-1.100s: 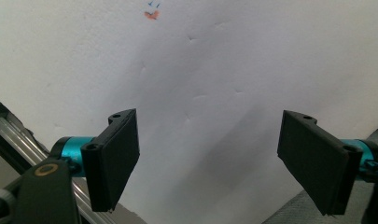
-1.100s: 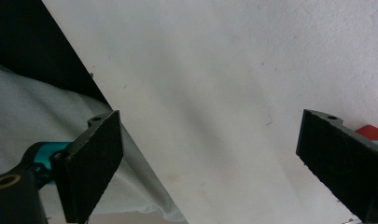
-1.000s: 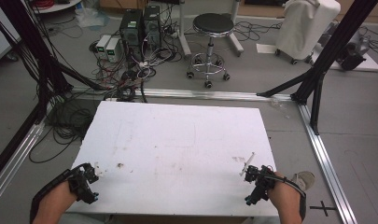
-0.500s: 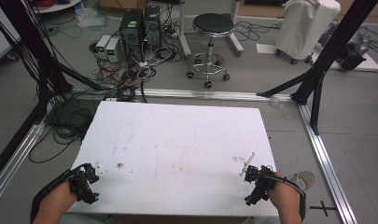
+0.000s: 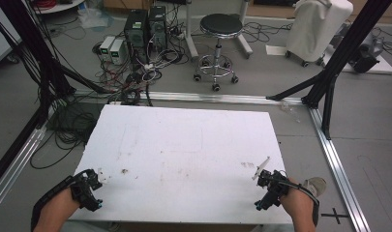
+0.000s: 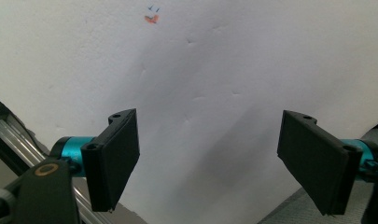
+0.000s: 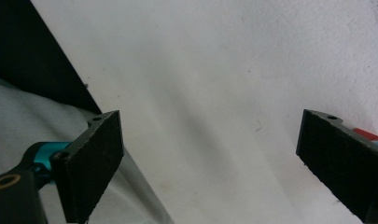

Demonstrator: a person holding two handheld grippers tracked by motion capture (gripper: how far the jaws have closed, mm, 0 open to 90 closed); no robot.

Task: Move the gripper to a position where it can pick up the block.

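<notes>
Nothing has shifted — both grippers, left gripper (image 5: 89, 189) and right gripper (image 5: 267, 189), stay gaping (jaws wide) over the table (image 5: 184, 154).

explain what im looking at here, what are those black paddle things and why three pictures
A person sits at a white table, holding a hand-held gripper in each hand. The high view looks down from above: the left gripper is at the near left corner, the right gripper at the near right. The other two pictures come from cameras riding on each gripper. The black paddles are their fingers, spread wide open with nothing between them. The tabletop carries smudges and a small orange mark. Behind stand a stool and computers.
</notes>
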